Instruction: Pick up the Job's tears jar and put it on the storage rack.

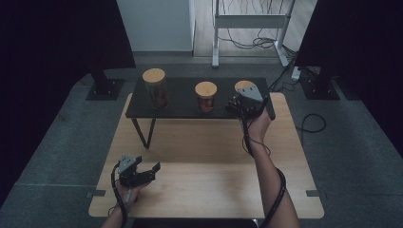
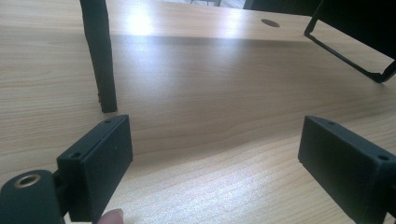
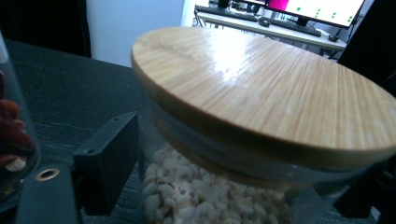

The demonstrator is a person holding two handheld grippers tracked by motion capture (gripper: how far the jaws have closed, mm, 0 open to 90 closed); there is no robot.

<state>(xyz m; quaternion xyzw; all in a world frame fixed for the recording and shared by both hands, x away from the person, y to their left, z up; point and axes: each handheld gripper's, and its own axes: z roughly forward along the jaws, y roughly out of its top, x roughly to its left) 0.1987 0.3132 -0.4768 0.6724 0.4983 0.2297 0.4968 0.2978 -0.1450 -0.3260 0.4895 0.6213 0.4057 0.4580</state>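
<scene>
Straddling jar (image 3: 261, 140) on shelf (image 1: 185, 102), right claw (image 1: 244, 105) parted, grip unclear; left claw (image 1: 142, 173) open, empty.

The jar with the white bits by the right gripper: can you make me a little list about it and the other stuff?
jar: glass, white bits inside, wooden lid on
stands on: black shelf, at its right end
right gripper: jaws on either side of the jar
left gripper: open, nothing in it, over the wooden table
other jars: tall one, short one, both lidded
</scene>
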